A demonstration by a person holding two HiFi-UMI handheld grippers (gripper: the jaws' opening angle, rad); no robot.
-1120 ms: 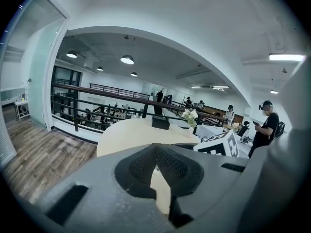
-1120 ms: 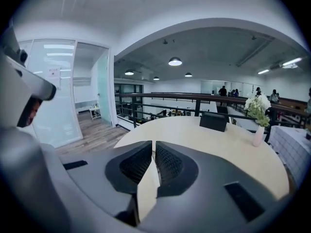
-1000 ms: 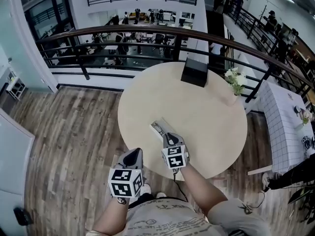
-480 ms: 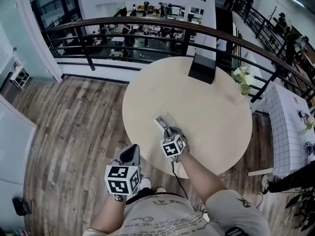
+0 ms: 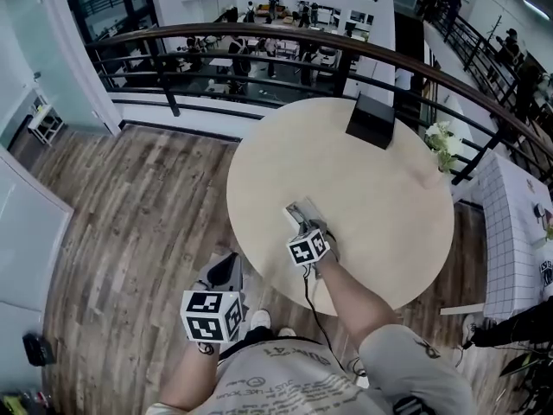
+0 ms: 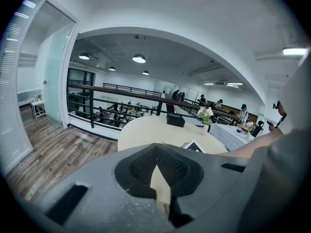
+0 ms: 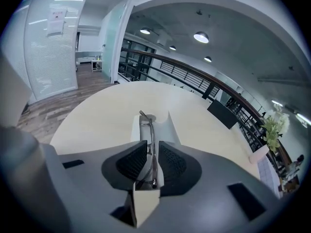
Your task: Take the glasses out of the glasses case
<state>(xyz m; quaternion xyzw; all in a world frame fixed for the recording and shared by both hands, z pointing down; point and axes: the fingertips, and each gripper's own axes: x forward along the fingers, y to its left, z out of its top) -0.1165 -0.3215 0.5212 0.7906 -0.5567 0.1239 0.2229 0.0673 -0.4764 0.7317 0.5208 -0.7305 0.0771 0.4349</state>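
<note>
An open white glasses case (image 5: 300,211) lies near the front edge of the round beige table (image 5: 380,206). My right gripper (image 5: 305,227) reaches over its near end. In the right gripper view the case (image 7: 167,125) lies straight ahead, and thin metal-framed glasses (image 7: 145,123) run out of it into my right gripper (image 7: 149,145), which is shut on the frame. My left gripper (image 5: 225,270) hangs off the table's front left, over the wood floor. In the left gripper view its jaws (image 6: 156,150) are shut with nothing held.
A black box (image 5: 371,120) stands at the table's far edge, and a small vase of white flowers (image 5: 441,144) at its right edge. A dark railing (image 5: 259,46) curves behind the table. A white gridded table (image 5: 510,232) stands to the right.
The head view has drifted, so the table sits further right and lower. My right gripper stays at the near end of the case. The left gripper stays off the table.
</note>
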